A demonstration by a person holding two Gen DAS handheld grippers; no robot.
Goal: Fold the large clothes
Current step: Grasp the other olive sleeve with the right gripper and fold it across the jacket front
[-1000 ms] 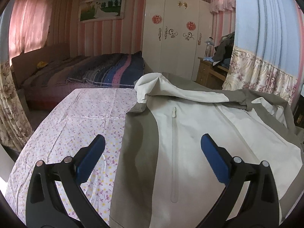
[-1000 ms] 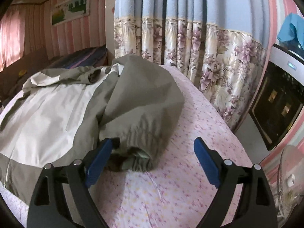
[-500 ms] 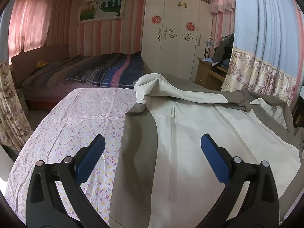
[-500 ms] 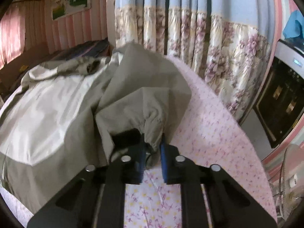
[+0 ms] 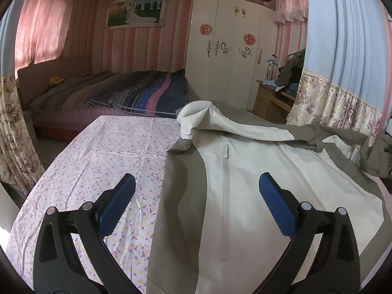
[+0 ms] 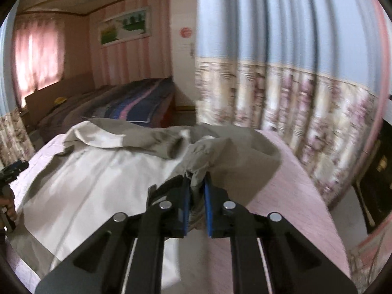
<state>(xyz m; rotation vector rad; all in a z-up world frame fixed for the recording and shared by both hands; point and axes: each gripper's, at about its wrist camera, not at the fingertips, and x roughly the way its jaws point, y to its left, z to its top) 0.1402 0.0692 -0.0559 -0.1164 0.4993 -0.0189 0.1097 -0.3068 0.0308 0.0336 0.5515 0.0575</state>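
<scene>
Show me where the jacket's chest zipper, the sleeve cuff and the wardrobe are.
chest zipper (image 5: 225, 191), left wrist view, middle of its length
sleeve cuff (image 6: 196, 171), right wrist view, bunched fabric between the pads
wardrobe (image 5: 232, 73), left wrist view, centre door

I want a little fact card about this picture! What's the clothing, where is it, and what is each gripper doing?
clothing: cream and olive jacket, zipped, front up
where: spread on a flowery sheet
right gripper: shut on the olive sleeve, cuff pinched between its blue pads
sleeve: lifted off the sheet, over the jacket
left gripper: open, holding nothing, above the jacket's near edge
behind: striped bed, white wardrobe, blue and flowery curtain
</scene>
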